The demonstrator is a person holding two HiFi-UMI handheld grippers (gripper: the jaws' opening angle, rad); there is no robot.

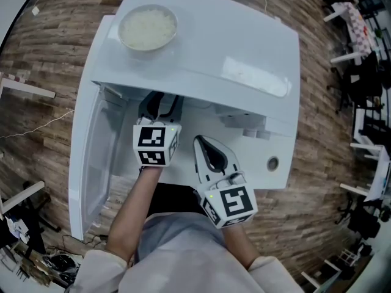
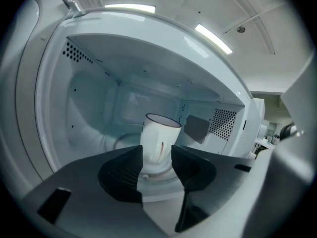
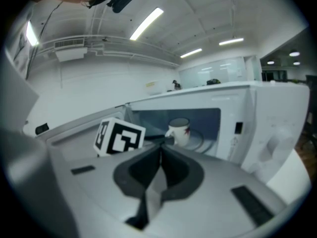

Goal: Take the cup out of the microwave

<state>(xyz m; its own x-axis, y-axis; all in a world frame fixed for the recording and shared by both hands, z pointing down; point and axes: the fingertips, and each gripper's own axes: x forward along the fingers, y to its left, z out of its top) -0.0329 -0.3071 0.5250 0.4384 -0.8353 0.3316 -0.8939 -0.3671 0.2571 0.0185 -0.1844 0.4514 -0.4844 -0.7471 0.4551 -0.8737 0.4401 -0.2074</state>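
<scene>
A white cup (image 2: 159, 133) with a red mark and a dark rim stands on the turntable inside the open white microwave (image 1: 208, 54). My left gripper (image 2: 157, 156) reaches into the cavity, open, and the cup shows in the gap between its two fingertips without being pressed by the pads. From the right gripper view the cup (image 3: 179, 131) stands just past the left gripper's marker cube (image 3: 119, 137). My right gripper (image 3: 161, 148) is shut on nothing and stays outside, in front of the microwave's control panel. From the head view the cup is hidden; the left gripper (image 1: 160, 107) goes under the top edge.
The microwave door (image 1: 91, 157) hangs open to the left. A bowl of rice (image 1: 148, 28) sits on top of the microwave. The control panel with a round button (image 1: 272, 162) lies to the right of the cavity. Chairs and table legs stand around on the wooden floor.
</scene>
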